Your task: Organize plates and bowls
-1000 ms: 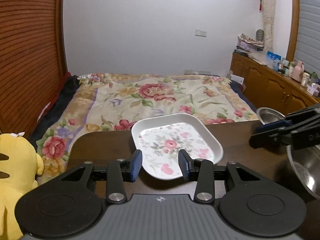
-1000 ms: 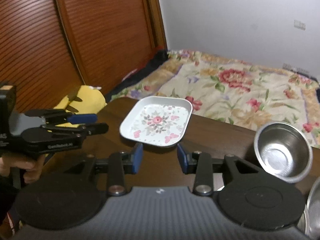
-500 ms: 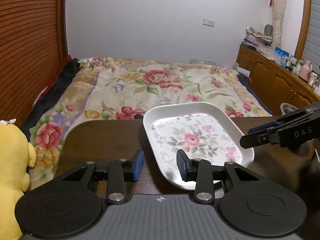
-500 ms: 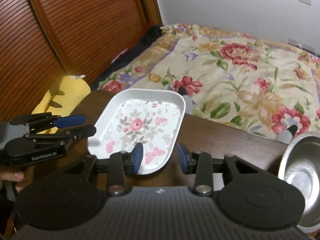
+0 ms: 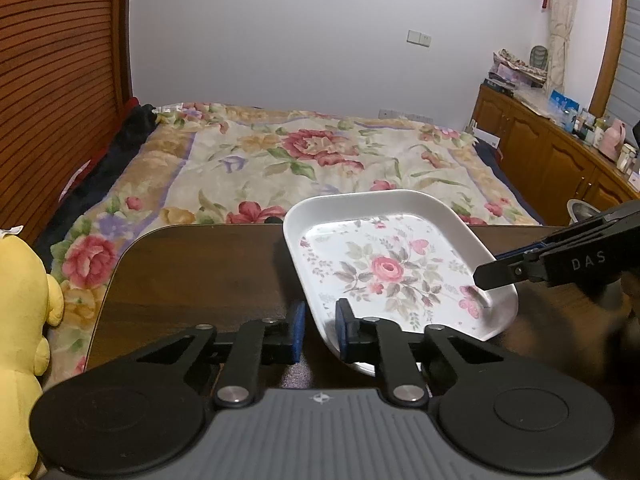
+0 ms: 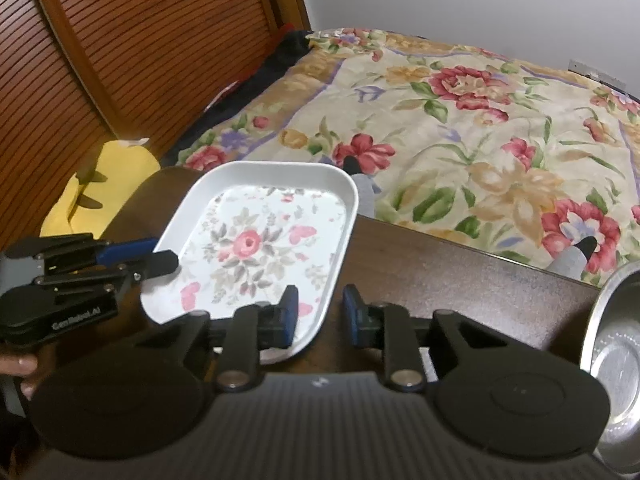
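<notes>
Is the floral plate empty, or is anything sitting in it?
Empty: the floral plate shows only its printed roses; the left gripper and right gripper straddle its rim.

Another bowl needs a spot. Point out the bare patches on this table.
Bare wood lies left of the floral plate, out to the rounded corner of the table by the yellow plush toy. Another strip lies between the plate and the steel bowl. Crowded: the right end around that bowl.

Black grippers (image 5: 318, 330), blue-padded jaws, silver screws.
</notes>
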### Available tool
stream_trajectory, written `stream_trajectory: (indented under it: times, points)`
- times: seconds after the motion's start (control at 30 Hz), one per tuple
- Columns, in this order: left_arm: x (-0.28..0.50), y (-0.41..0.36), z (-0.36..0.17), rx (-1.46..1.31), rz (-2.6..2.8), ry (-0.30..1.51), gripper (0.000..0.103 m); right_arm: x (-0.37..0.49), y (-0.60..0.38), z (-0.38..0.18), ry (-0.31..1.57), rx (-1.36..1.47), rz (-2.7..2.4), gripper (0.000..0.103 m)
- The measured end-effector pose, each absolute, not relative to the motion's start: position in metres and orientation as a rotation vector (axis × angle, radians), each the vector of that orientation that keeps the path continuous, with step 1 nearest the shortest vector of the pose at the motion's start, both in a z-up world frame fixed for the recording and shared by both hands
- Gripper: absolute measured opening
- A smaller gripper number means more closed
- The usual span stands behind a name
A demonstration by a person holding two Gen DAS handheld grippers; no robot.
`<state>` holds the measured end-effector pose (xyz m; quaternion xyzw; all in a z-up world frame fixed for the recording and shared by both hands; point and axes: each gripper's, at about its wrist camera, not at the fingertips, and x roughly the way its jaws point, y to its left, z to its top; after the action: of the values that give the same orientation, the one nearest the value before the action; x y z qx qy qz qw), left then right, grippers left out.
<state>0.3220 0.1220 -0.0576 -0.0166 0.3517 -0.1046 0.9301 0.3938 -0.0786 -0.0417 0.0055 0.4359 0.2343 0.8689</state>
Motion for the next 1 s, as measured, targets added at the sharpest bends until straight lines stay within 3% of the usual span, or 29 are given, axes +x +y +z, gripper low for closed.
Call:
stream_trajectory:
  times: [0.17, 0.2, 0.53, 1.0]
  points:
    - [0.324, 0.122, -0.06, -0.039, -0.221, 0.727, 0.016, 0.397, -0.078, -0.043, 0.92, -0.002, 0.49, 0.017]
    - [0.324, 0.122, -0.06, -0.039, -0.222, 0.727, 0.016, 0.398, -0.077, -0.044, 0.924, -0.004, 0.491, 0.012]
    - [0.318, 0.125, -0.055, -0.051, -0.225, 0.735, 0.014, 0.399, -0.079, -0.044, 0.939, -0.004, 0.524, 0.01]
    - [0.259, 0.116, 0.002, -0.014, -0.237, 0.631, 0.014, 0.353, -0.094, -0.001, 0.838, 0.028, 0.555, 0.01]
